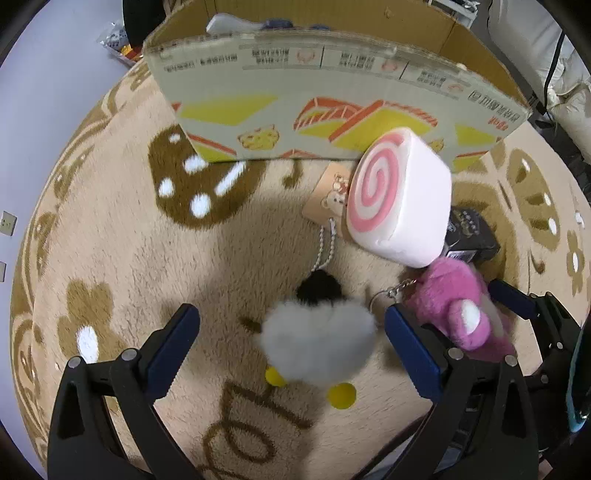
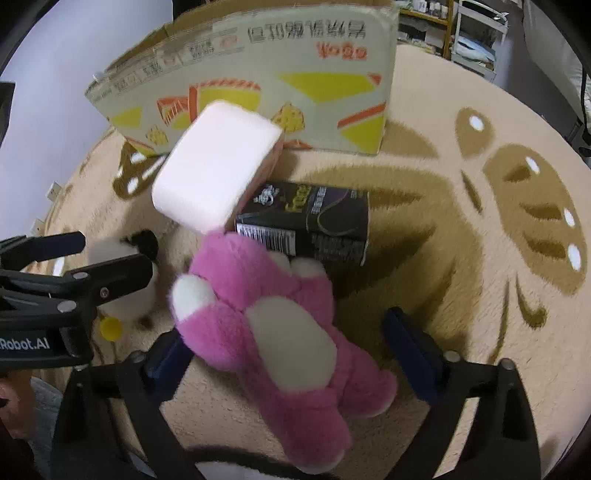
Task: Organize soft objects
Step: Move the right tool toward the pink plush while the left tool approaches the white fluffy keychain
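Observation:
A fluffy white plush [image 1: 317, 341] with yellow feet and a black head lies on the rug between the fingers of my open left gripper [image 1: 291, 325]; it also shows in the right wrist view [image 2: 125, 280]. A pink plush bear [image 2: 273, 328] lies between the open fingers of my right gripper [image 2: 284, 336], not squeezed; it also shows in the left wrist view [image 1: 458, 299]. A pink-swirl roll cushion [image 1: 399, 199] leans on a black carton [image 2: 314, 221]. An open cardboard box [image 1: 332, 99] stands behind.
A beige patterned rug [image 1: 110, 240] covers the floor. A paper tag with bead chain [image 1: 328, 199] lies by the cushion. The box holds some soft items [image 1: 229, 24]. Shelves [image 2: 469, 37] stand at the far right, a wall [image 1: 44, 92] at left.

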A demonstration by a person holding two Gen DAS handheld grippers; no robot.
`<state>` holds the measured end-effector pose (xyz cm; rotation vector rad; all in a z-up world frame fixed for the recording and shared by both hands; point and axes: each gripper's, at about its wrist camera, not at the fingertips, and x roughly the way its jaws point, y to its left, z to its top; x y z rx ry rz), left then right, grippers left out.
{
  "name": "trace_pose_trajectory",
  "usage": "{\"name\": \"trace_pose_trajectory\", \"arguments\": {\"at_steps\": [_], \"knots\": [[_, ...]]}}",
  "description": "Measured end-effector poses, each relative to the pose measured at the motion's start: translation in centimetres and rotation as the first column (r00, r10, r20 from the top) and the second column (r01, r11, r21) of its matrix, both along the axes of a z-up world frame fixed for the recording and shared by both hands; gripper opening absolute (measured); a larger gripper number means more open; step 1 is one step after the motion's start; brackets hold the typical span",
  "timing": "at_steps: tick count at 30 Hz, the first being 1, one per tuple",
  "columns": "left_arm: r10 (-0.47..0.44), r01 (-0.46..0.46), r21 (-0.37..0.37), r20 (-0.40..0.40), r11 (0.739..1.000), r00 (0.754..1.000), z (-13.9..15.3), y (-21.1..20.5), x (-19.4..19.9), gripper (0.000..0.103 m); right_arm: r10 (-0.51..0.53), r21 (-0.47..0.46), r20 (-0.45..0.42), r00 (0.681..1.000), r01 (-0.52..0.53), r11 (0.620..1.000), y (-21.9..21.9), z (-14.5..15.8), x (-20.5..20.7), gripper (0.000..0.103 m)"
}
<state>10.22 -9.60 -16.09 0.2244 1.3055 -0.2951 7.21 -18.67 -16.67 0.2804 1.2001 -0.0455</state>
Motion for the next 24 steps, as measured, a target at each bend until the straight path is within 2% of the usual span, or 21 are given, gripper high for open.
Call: {"name": "trace_pose_trajectory", "arguments": {"at_steps": [2, 4, 5, 8, 11, 19, 22, 24], "knots": [[0.003, -0.003, 0.005, -0.015, 1.000, 1.000, -0.4, 0.1, 0.0, 0.097, 0.005, -0.012, 0.000, 1.000, -0.005, 1.000, 0.2, 0.0, 0.0, 0.096], [0.007, -0.007, 0.007, -0.032, 1.000, 0.999, -0.7, 0.1, 0.0, 0.085, 0.007, -0.007, 0.005, 1.000, -0.007, 1.000, 0.4, 0.0, 0.0, 0.091], [0.009, -0.009, 0.006, -0.050, 1.000, 0.999, -1.0, 0.2, 0.0, 0.083, 0.006, -0.005, 0.008, 1.000, -0.006, 1.000, 0.5, 0.0, 0.1, 0.089], [0.002, -0.001, 0.006, -0.089, 1.000, 0.996, -1.8, 0.0, -0.4, 0.068, 0.010, 0.015, 0.016, 1.000, -0.010, 1.000, 0.5, 0.2, -0.1, 0.079], [-0.014, 0.015, 0.007, -0.115, 1.000, 0.993, -2.2, -0.1, -0.6, 0.047, 0.025, 0.014, 0.016, 1.000, -0.026, 1.000, 0.8, 0.3, -0.1, 0.074], [-0.021, 0.020, -0.011, -0.089, 1.000, 0.996, -1.7, -0.2, -1.4, 0.031, 0.016, 0.051, 0.044, 0.999, -0.018, 0.999, -0.1, 1.4, -1.3, 0.059], [-0.011, 0.010, -0.020, -0.077, 1.000, 0.997, -1.2, 0.1, -1.8, 0.024, 0.016, 0.056, 0.073, 0.997, -0.020, 0.998, -0.5, 2.4, -1.8, 0.058], [-0.006, 0.004, -0.022, -0.064, 1.000, 0.998, -0.7, 0.5, -2.1, 0.022, 0.019, 0.053, 0.098, 0.995, -0.024, 0.998, -0.6, 3.0, -2.1, 0.058]]}}
